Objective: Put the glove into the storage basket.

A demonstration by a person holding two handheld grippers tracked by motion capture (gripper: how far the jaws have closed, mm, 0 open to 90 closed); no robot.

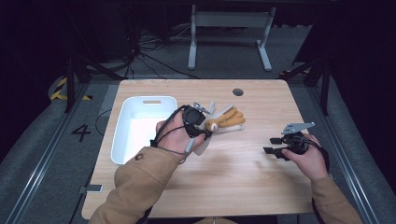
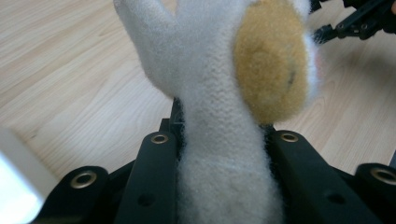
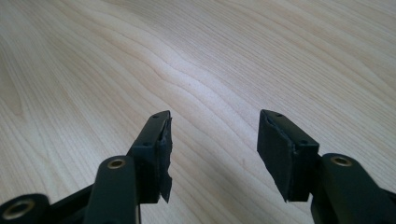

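Glove (image 1: 223,120) clamped in left hand-held gripper (image 1: 204,126), lifted off surface (image 1: 243,177); right hand-held gripper (image 3: 212,154) open, idle. Next: carry to white bin (image 1: 122,140), release.

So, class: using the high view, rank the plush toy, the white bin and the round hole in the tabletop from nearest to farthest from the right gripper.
1. Plush toy: left of the right gripper, held in the left gripper.
2. Round hole: toward the table's far edge.
3. White bin: far left of the table.
The toy and the hole are fairly close to call.
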